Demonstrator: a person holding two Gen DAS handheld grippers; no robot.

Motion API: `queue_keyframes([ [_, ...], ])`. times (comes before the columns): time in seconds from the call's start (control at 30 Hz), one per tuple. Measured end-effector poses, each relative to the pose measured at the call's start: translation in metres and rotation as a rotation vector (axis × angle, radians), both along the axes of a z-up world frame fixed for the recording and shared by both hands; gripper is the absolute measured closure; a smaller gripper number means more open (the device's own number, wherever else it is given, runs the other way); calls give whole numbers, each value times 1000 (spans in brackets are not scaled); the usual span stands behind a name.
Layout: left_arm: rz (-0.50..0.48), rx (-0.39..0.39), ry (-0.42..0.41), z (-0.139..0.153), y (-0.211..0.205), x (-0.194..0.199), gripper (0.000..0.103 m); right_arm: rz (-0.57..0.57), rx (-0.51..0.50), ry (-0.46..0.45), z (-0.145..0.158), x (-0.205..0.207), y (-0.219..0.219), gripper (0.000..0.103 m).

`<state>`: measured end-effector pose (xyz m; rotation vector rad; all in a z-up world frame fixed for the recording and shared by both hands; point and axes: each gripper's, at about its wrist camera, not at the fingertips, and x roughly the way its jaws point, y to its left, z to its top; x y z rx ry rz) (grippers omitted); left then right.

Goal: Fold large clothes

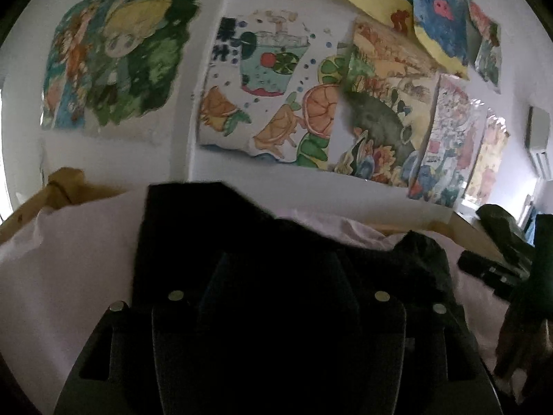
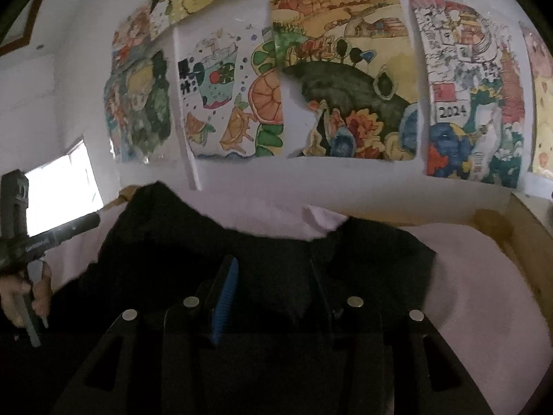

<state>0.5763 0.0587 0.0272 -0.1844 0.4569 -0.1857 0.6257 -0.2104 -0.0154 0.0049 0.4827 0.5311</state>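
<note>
A large black garment (image 1: 193, 228) lies on a pale pink bed sheet (image 1: 69, 269); it also shows in the right wrist view (image 2: 166, 242). My left gripper (image 1: 280, 263) is low over the dark cloth, its jaws apart, fingers hard to tell from the fabric. My right gripper (image 2: 273, 269) is open over the garment, with the blue pad of its left finger (image 2: 224, 297) showing. Cloth lies between and under the fingers. The left gripper and the hand holding it show at the left edge of the right wrist view (image 2: 20, 242).
A white wall with several children's paintings (image 1: 262, 90) stands behind the bed. A wooden bed frame (image 2: 518, 235) runs along the right. A bright window (image 2: 62, 190) is at the left. An air conditioner (image 1: 537, 138) hangs at far right.
</note>
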Motion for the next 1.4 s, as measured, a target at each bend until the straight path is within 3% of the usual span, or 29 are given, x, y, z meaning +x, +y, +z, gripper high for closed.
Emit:
queue_keyframes([
  [0.07, -2, 39, 39, 4, -15, 17, 48, -1, -3, 24, -6, 11, 9, 64],
  [0.17, -19, 157, 116, -11, -36, 39, 48, 25, -66, 71, -24, 21, 21, 82],
  [0.27, -53, 230, 181, -38, -39, 48, 48, 50, -129, 83, -44, 19, 25, 83],
  [0.5, -65, 172, 221, -80, -28, 69, 48, 89, -238, 65, -84, 33, 38, 83],
  [0.8, -56, 183, 214, -112, -27, 92, 48, 98, -230, 114, -125, 65, 47, 83],
  [1.0, -54, 190, 208, -123, -24, 97, 47, 100, -222, 136, -134, 75, 51, 83],
  [1.23, -82, 121, 163, -109, -15, 80, 45, 84, -215, 75, -121, 52, 47, 83],
  [1.33, -49, 135, 156, -101, -17, 66, 32, 109, -175, 67, -110, 37, 39, 70],
  [1.4, -14, 188, 161, -96, -23, 54, 27, 117, -165, 72, -104, 26, 34, 49],
])
